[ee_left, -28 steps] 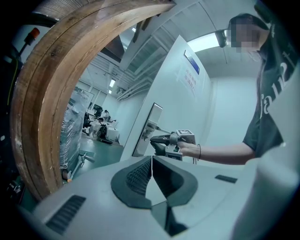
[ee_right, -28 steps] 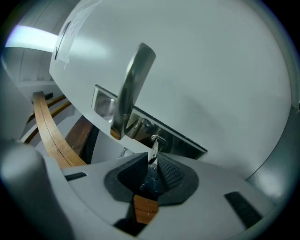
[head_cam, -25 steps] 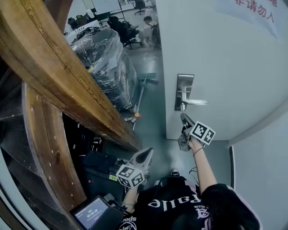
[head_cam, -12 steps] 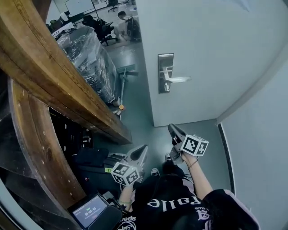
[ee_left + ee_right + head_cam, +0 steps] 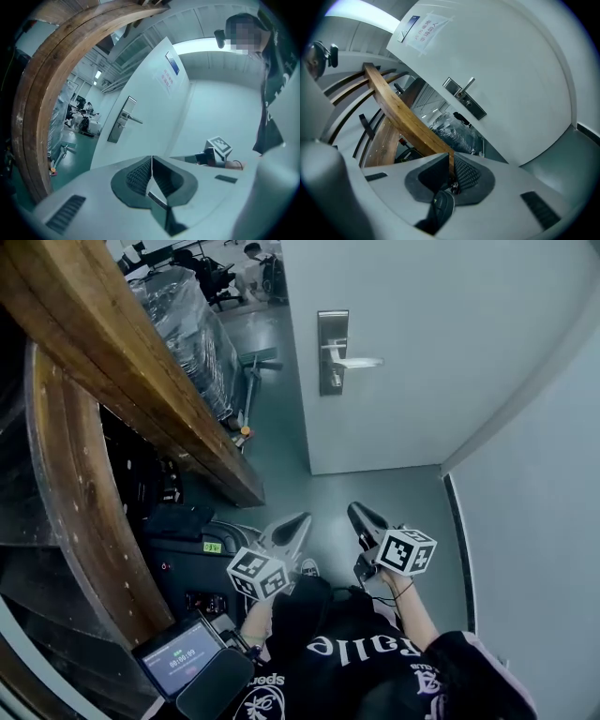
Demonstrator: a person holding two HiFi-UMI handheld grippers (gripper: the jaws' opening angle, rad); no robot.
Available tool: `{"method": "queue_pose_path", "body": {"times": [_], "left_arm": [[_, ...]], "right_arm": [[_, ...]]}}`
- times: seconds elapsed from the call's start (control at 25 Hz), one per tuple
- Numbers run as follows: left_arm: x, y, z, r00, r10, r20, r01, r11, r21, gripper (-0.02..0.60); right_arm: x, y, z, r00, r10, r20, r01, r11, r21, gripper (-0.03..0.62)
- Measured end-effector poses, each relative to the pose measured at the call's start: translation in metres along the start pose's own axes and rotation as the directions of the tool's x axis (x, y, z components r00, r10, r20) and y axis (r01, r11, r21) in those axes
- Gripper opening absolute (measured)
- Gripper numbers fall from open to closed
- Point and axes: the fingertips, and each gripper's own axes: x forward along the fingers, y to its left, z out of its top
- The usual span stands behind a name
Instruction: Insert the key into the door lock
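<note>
A white door (image 5: pixel 422 352) stands over a grey-green floor. Head view: the lock (image 5: pixel 332 343) is well apart from the left gripper (image 5: pixel 295 526) and the right gripper (image 5: pixel 364 518). Left gripper view: jaws pressed together, empty. Right gripper view: jaws pinch a small key (image 5: pixel 453 187), set deep. It could twist or slip when it meets the keyhole.
</note>
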Motion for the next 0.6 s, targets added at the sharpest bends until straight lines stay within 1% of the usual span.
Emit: {"method": "queue_pose_path", "body": {"times": [0.16, 0.32, 0.44, 0.6], "left_arm": [[-0.001, -0.037, -0.009, 0.999, 0.030, 0.025, -0.031, 0.999, 0.028, 0.009], [-0.007, -0.094, -0.025, 0.997, 0.067, 0.048, -0.069, 0.997, 0.041, 0.009], [-0.010, -0.135, -0.045, 0.995, 0.079, 0.054, -0.082, 0.995, 0.050, 0.009], [-0.034, -0.181, -0.077, 0.992, 0.125, 0.034, -0.127, 0.991, 0.045, 0.009]], "right_arm": [[-0.042, -0.001, -0.023, 0.998, 0.036, -0.053, -0.037, 0.999, -0.015, 0.043], [-0.109, -0.001, -0.044, 0.993, 0.059, -0.104, -0.065, 0.997, -0.050, 0.043], [-0.151, -0.010, -0.050, 0.991, 0.063, -0.120, -0.073, 0.995, -0.074, 0.043], [-0.197, -0.010, -0.070, 0.986, 0.084, -0.143, -0.094, 0.993, -0.067, 0.043]]}}
